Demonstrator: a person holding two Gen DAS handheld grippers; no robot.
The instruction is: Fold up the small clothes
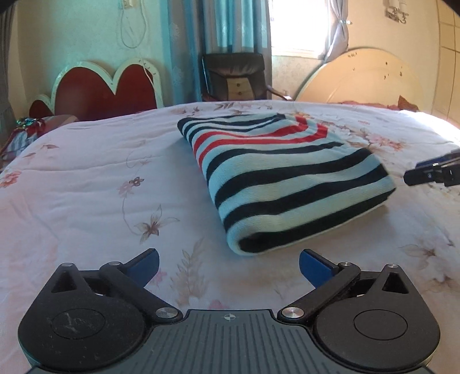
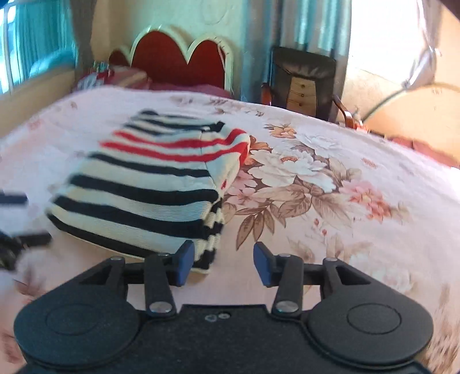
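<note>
A folded striped garment (image 1: pixel 284 178), white with dark and red bands, lies as a thick bundle on the flowered bedspread (image 1: pixel 86 201). My left gripper (image 1: pixel 229 266) stands wide open just short of the bundle's near corner, with nothing between its blue pads. In the right wrist view the same garment (image 2: pixel 143 190) lies ahead and to the left. My right gripper (image 2: pixel 221 263) is open, its left pad beside the bundle's near corner and its jaws holding nothing. The right gripper's tips (image 1: pixel 431 172) show at the right edge of the left wrist view.
A red headboard (image 1: pixel 106 89) with a white scalloped rim stands behind the bed. A dark chair (image 1: pixel 235 77) sits by the curtains (image 1: pixel 230 26), and a round tabletop (image 1: pixel 359 77) leans against the wall at the right. Pillows (image 2: pixel 115 77) lie at the bed's head.
</note>
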